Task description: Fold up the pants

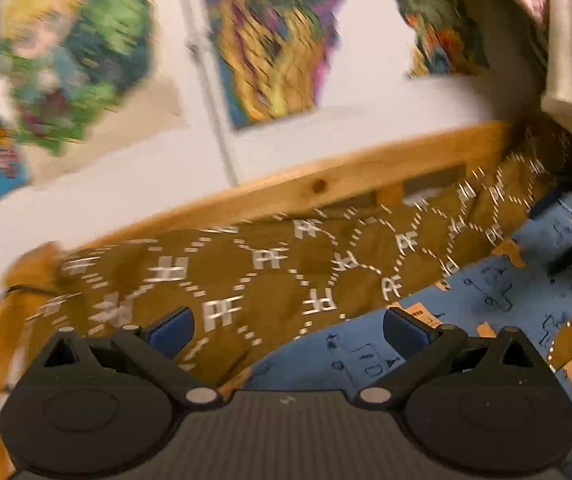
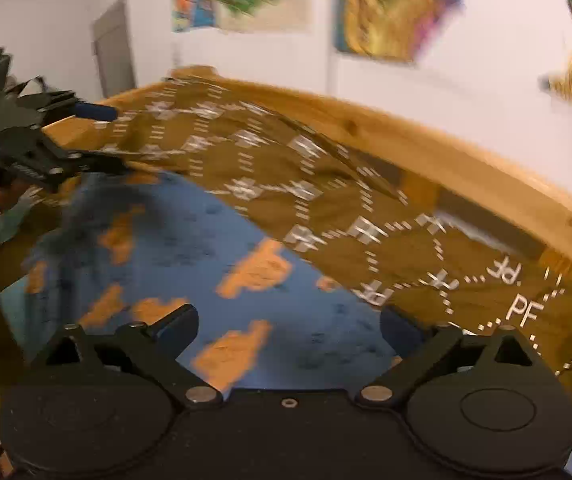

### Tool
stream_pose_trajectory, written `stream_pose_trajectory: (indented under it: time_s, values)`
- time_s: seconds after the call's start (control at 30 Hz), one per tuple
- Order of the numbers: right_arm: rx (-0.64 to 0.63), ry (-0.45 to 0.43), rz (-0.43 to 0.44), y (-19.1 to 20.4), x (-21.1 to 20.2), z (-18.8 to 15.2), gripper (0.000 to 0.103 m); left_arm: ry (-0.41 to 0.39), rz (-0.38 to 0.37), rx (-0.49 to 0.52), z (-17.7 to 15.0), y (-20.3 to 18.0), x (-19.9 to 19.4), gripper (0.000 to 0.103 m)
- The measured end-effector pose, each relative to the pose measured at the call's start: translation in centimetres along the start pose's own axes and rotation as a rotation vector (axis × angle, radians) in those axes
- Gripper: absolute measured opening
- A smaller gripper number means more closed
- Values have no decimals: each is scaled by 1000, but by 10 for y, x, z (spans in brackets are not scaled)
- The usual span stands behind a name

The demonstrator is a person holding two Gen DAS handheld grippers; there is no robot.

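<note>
The blue pants (image 1: 486,312) with orange figures lie spread on a brown bedspread (image 1: 270,280) printed with white PF marks. They also show in the right wrist view (image 2: 214,264). My left gripper (image 1: 288,330) is open and empty, hovering above the pants' edge. My right gripper (image 2: 288,328) is open and empty above the pants. The left gripper also shows at the far left of the right wrist view (image 2: 98,136), open over the far end of the pants. Both views are motion-blurred.
A wooden bed frame (image 1: 326,184) rims the bedspread against a white wall with colourful posters (image 1: 274,44). Pale and pink cloth (image 1: 566,40) hangs at the upper right of the left wrist view. A grey door (image 2: 114,52) stands in the wall.
</note>
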State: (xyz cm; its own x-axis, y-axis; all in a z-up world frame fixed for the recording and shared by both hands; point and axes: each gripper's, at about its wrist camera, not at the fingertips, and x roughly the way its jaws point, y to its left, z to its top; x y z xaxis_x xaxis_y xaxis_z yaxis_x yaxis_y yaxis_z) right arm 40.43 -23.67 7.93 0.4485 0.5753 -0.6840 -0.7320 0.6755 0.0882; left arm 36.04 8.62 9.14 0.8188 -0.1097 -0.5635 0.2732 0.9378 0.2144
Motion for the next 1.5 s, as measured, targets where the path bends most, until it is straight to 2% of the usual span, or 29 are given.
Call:
stream_pose_trajectory:
  time_s: [0.07,0.17,0.27,0.37,0.47,0.5,0.57,0.6,0.63,0.67,0.77,0.83,1.0,1.13,1.3,1.4,1.5]
  values:
    - [5,29,-11,-28,21,2,86,39,-56,68,5,4,24,98]
    - [-10,77,-28,-63,47,2,81,72,-114,137,6,7,49,92]
    - [-20,132,-37,-89,59,-3,72,129,-158,161,2,9,67,78]
    - [-18,175,23,-106,62,-10,67,200,-179,184,-4,9,80,65]
    - [-26,182,78,-108,68,-10,66,256,-153,216,-6,7,92,49]
    - [-37,195,72,-107,75,-9,66,281,-142,220,-6,7,96,40]
    - [-48,234,64,-105,85,-5,59,316,-126,233,-7,5,101,29]
    - [-54,260,79,-104,91,-4,57,323,-123,243,-8,3,102,21]
    - [-66,281,89,-103,94,-5,54,325,-126,247,-7,2,101,7]
    - [-71,290,97,-103,95,-4,51,327,-124,246,-7,1,101,4]
    - [-89,295,120,-97,92,-3,13,314,-93,203,-5,-1,99,1]
    - [-151,304,113,-86,91,-6,6,301,-72,193,-5,-4,96,0]
    - [-195,249,42,-71,83,-10,3,237,-27,167,-5,-5,85,0]
    - [-215,186,-56,-64,73,-7,2,149,23,181,2,-8,71,0]
    - [-230,85,-200,-66,60,15,2,51,96,155,17,-5,68,0]
    - [-242,57,-266,-73,65,31,2,79,103,151,18,-7,85,0]
    - [-280,96,-272,-81,88,37,2,119,112,173,9,-5,104,1]
